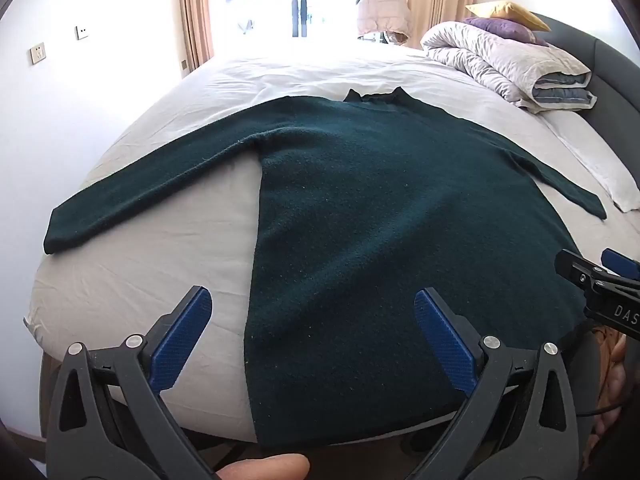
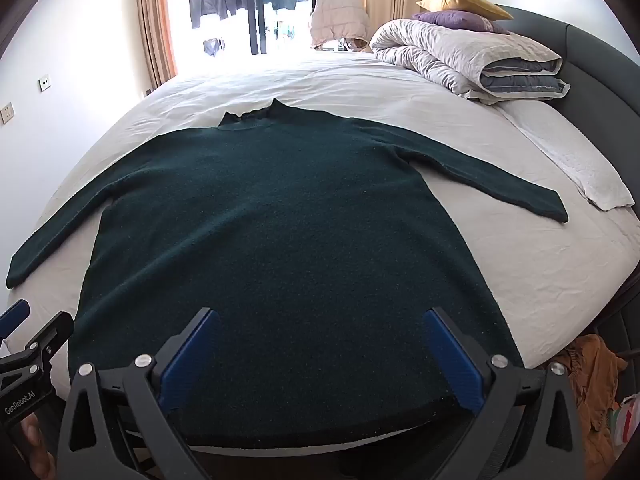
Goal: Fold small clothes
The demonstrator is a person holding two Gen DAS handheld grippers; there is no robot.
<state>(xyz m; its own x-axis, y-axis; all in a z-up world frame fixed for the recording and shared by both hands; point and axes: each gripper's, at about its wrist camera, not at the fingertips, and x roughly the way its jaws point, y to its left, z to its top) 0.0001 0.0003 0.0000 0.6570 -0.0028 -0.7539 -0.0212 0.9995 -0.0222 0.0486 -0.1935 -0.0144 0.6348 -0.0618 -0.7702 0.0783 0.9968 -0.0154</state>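
A dark green sweater (image 1: 360, 220) (image 2: 280, 240) lies flat on the bed, collar at the far end, both sleeves spread out to the sides, hem at the near edge. My left gripper (image 1: 312, 304) hovers open above the hem's left corner, one blue pad over the sheet and one over the knit. My right gripper (image 2: 322, 320) hangs open above the hem further right, nothing between its fingers. Each gripper shows at the edge of the other's view: the right gripper (image 1: 600, 276), the left gripper (image 2: 28, 328).
The bed (image 1: 140, 264) has a pale sheet and a dark headboard (image 2: 592, 64) at the right. A rolled duvet (image 2: 460, 60) and pillows sit at the far right. Orange cloth (image 2: 592, 376) lies on the floor by the bed. A window with curtains is behind.
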